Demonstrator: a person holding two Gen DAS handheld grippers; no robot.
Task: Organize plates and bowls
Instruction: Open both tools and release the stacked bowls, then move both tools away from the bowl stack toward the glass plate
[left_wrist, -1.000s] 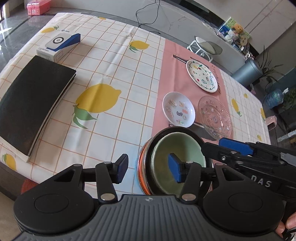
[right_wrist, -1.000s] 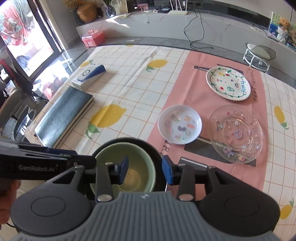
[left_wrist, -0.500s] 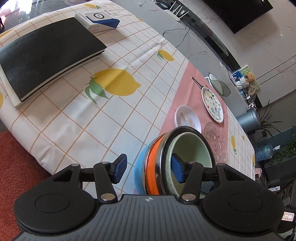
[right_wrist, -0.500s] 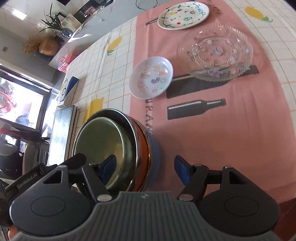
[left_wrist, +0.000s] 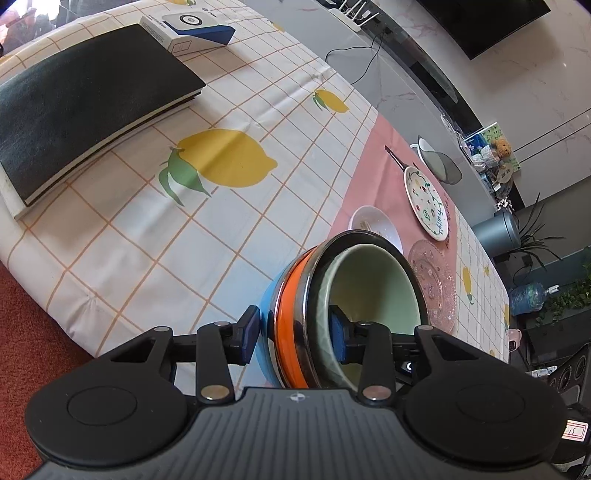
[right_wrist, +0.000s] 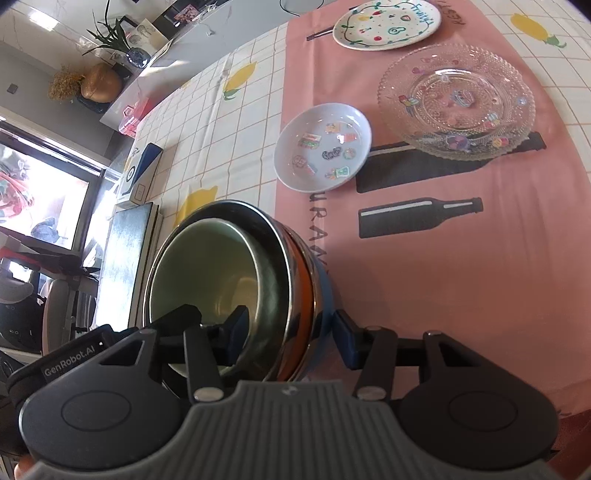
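A nest of bowls (left_wrist: 343, 306) sits near the front edge of the table (left_wrist: 147, 240), on the seam between the lemon-check cloth and the pink mat: a pale green bowl (right_wrist: 207, 273) innermost, then a steel one, an orange one and a blue one outermost.

Both grippers straddle the stack's wall from opposite sides. The left gripper (left_wrist: 293, 336) has one finger outside against the blue bowl and the other inside the green bowl; its fingers stand at a medium gap filled by the nested rims, seemingly pinching them. The right gripper (right_wrist: 291, 326) mirrors this on the far side of the stack, one finger inside the green bowl, the other just at the blue bowl's outer wall; whether that outer pad truly touches is hard to tell.

So the stack lies directly between the two tools, neither nearer than the other, and a lift would probably call for both to rise evenly.

Farther along the pink mat lie a small white dish with stickers (right_wrist: 323, 147), a clear glass plate (right_wrist: 456, 99) and a painted plate (right_wrist: 388, 24), each apart from the others.
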